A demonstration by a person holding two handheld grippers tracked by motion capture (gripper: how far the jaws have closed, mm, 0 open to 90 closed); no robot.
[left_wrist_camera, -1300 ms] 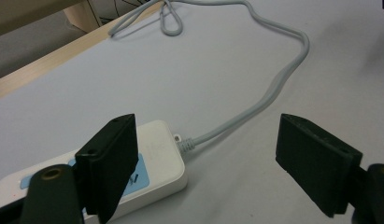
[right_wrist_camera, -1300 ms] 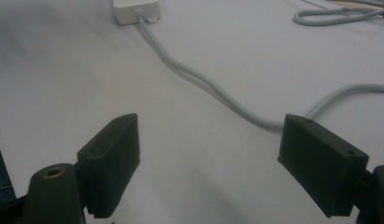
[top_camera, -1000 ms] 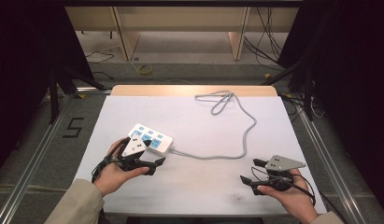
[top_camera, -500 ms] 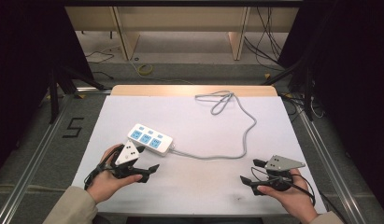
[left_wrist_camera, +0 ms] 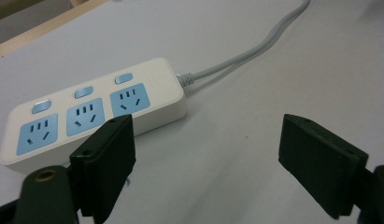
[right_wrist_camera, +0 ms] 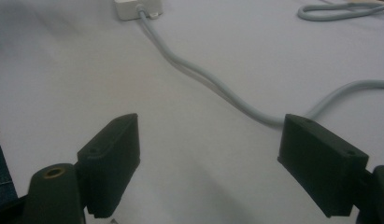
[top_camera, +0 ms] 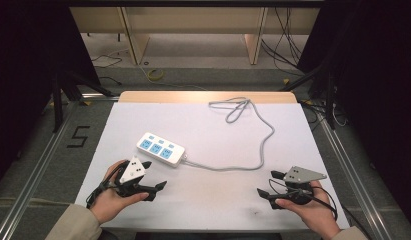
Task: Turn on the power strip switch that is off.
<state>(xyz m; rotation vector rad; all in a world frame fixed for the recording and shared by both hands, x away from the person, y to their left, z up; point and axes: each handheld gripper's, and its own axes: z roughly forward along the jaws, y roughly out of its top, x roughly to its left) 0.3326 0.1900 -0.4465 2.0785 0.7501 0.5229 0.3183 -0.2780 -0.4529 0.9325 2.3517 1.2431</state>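
The power strip (left_wrist_camera: pixel 94 109) looks like smooth, slightly glossy white plastic with matt blue socket faces, its cable (right_wrist_camera: pixel 213 79) a smooth grey rubbery sheath. The table (top_camera: pixel 213 200) has a matt white top with a bare wooden far edge; the gripper jaws are matt black plastic

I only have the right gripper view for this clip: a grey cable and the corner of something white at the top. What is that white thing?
Observer: A white power strip with three blue sockets, lying on the white table.
Operator: Is the left gripper on it?
Observer: No. The left gripper sits just short of the strip's near side, jaws wide open with nothing between them.
Operator: Where does the cable end?
Observer: The grey cable curves toward the table's far edge and ends in a loose loop there; I can't make out the plug.
Operator: And my gripper?
Observer: The right gripper is held at the table's near right corner, jaws open and empty, short of the cable.
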